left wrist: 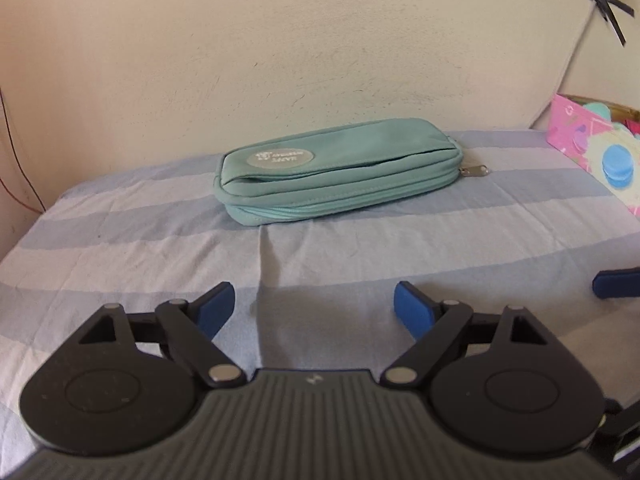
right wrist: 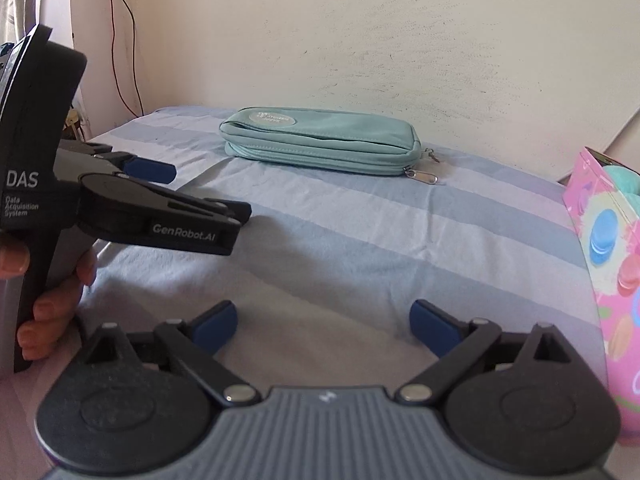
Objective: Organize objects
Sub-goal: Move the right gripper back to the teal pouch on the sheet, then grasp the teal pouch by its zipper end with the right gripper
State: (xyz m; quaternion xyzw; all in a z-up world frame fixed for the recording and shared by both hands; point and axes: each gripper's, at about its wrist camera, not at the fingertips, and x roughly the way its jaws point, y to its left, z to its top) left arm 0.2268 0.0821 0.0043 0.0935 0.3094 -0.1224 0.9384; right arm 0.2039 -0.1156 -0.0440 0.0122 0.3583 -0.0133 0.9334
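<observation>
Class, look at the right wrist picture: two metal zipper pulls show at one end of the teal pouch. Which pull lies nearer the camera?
On the teal pouch, the lower zipper pull, lying flat on the striped sheet, is nearer; the other pull sits higher and farther back.

We see a teal pouch point(left wrist: 340, 172) lying flat on the striped sheet point(left wrist: 120, 240), near the wall. It is zipped shut, pulls at its right end.
</observation>
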